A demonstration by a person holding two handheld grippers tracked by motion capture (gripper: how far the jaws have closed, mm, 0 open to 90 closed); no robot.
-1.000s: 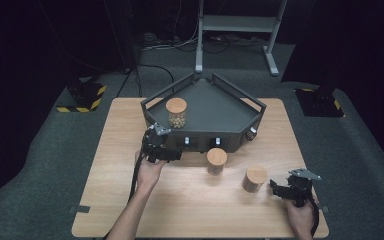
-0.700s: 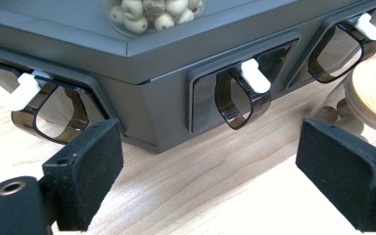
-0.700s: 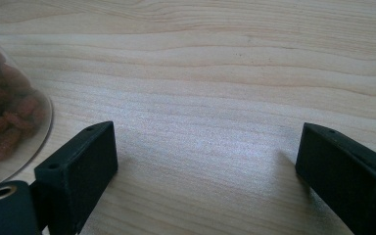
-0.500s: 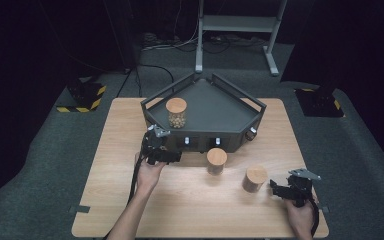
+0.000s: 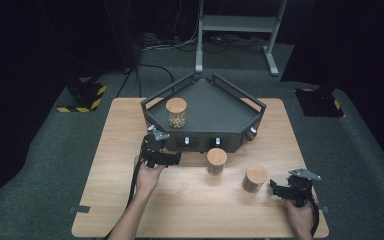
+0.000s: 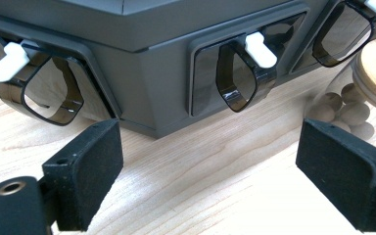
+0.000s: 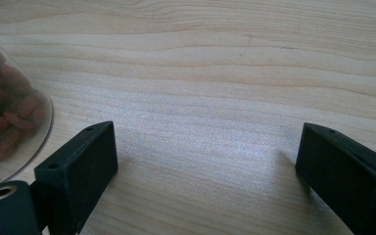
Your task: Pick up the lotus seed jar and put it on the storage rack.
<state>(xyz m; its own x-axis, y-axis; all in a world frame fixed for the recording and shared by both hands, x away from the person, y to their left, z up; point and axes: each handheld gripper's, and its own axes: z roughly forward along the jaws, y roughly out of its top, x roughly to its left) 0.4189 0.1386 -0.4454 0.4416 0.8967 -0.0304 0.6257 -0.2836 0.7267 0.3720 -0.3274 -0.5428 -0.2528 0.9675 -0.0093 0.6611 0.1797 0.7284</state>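
Round glass jars [image 5: 216, 161], wooden lids

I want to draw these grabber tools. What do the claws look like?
Each claw is black. The left claw and the right claw both end in two flat, blocky pads with small screw holes. A grey three-cornered plate sits on top of each, and a black cable trails back along each bare forearm. No sleeves show.

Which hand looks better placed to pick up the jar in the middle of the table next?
Probably left: the left gripper, jaws open, sits just beside the middle jar. The right gripper is nearer the other jar.
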